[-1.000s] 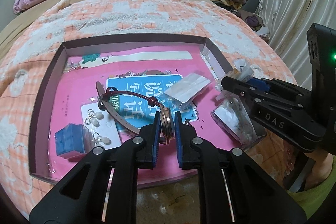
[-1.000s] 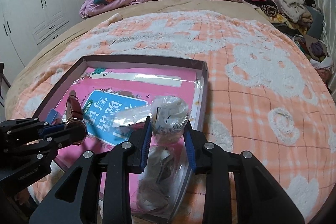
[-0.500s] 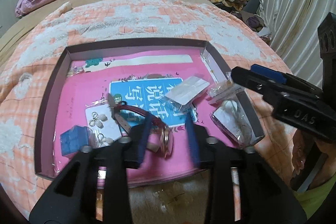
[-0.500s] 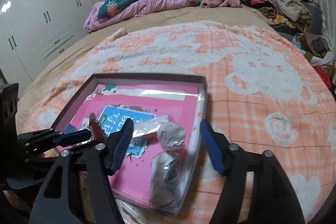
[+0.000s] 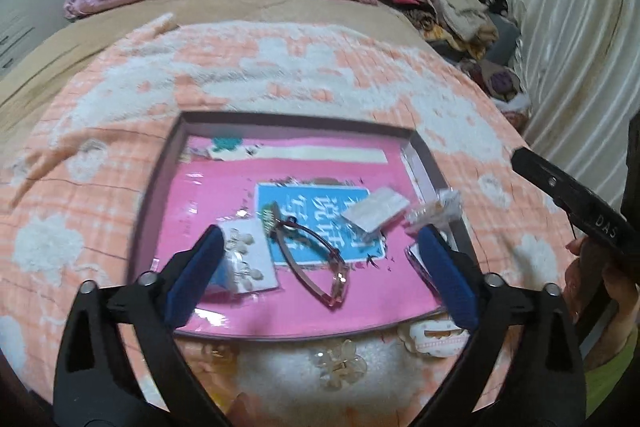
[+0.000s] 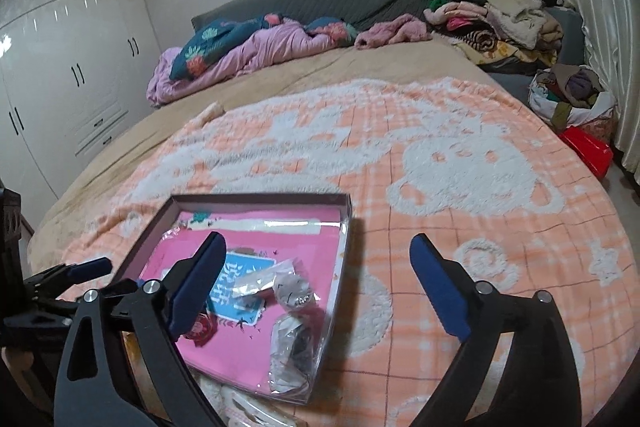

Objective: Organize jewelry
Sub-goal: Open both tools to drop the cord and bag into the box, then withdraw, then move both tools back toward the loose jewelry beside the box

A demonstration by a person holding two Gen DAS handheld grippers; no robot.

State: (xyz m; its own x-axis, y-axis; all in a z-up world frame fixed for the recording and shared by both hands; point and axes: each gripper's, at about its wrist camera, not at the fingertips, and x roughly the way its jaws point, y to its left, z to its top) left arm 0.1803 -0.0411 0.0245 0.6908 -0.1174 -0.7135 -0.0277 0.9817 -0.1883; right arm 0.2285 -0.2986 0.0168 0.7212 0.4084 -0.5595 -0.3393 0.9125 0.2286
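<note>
Both grippers, left (image 5: 320,271) and right (image 6: 316,287), having released and now spreading empty, are risking snagging the watch (image 5: 310,259) lying mid-frame in the box (image 5: 160,187).

White capitals "DAS" are printed on the black arm of the right claw (image 5: 576,199), which crosses the right edge of the left wrist view. Large white Chinese characters stand on the blue panel (image 5: 316,215) of the pink sheet (image 5: 224,195) lying in the box, near the middle of that view; blur and the items lying over them keep them from being read. In the right wrist view the same panel (image 6: 236,291) sits lower left, equally unreadable.
</note>
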